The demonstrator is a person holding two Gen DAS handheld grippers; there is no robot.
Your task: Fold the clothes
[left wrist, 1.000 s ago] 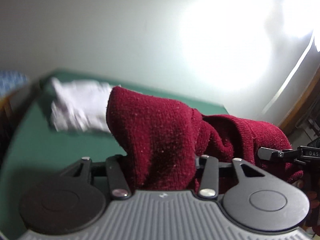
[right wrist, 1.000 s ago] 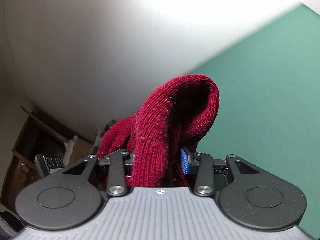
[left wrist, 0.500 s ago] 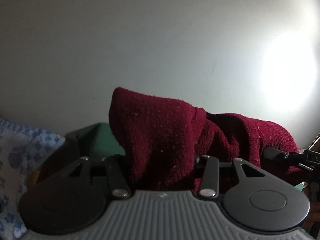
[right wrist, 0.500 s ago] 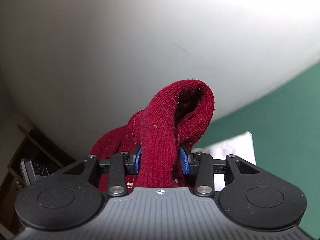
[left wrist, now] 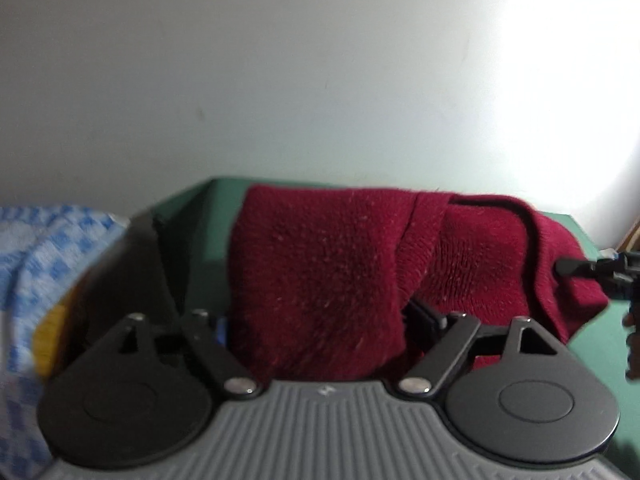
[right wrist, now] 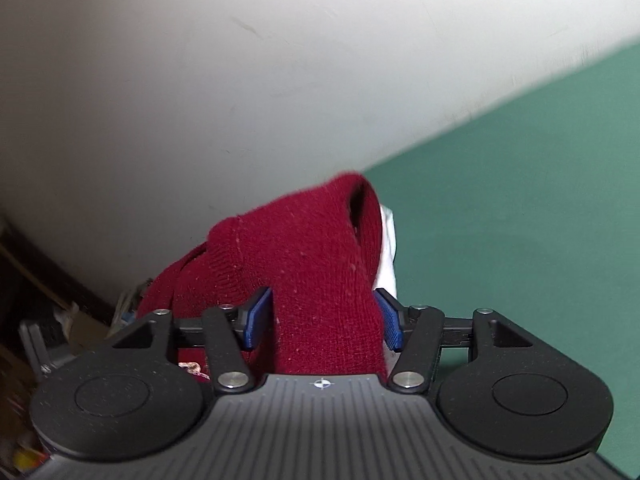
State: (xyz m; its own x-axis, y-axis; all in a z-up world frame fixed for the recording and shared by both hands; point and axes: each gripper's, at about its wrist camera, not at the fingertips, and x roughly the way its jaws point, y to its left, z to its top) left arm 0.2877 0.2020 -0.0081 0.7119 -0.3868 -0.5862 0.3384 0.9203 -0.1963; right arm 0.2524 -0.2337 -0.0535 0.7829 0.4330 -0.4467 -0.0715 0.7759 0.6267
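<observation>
2 grippers each hold the maroon knit garment (left wrist: 320,280) above the green table (right wrist: 520,200): the left gripper (left wrist: 316,320) is clamped on a broad fold, the right gripper (right wrist: 322,316) pinches a narrower bunch between blue pads (right wrist: 256,316). Only the left wrist view shows a blue checked cloth (left wrist: 36,248) at left. Only the right wrist view shows a white fabric (right wrist: 388,252) behind the garment.

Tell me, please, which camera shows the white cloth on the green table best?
The right wrist view. A strip of the white cloth shows there, behind the red sweater that the right tool holds. The left wrist view does not show it.
</observation>
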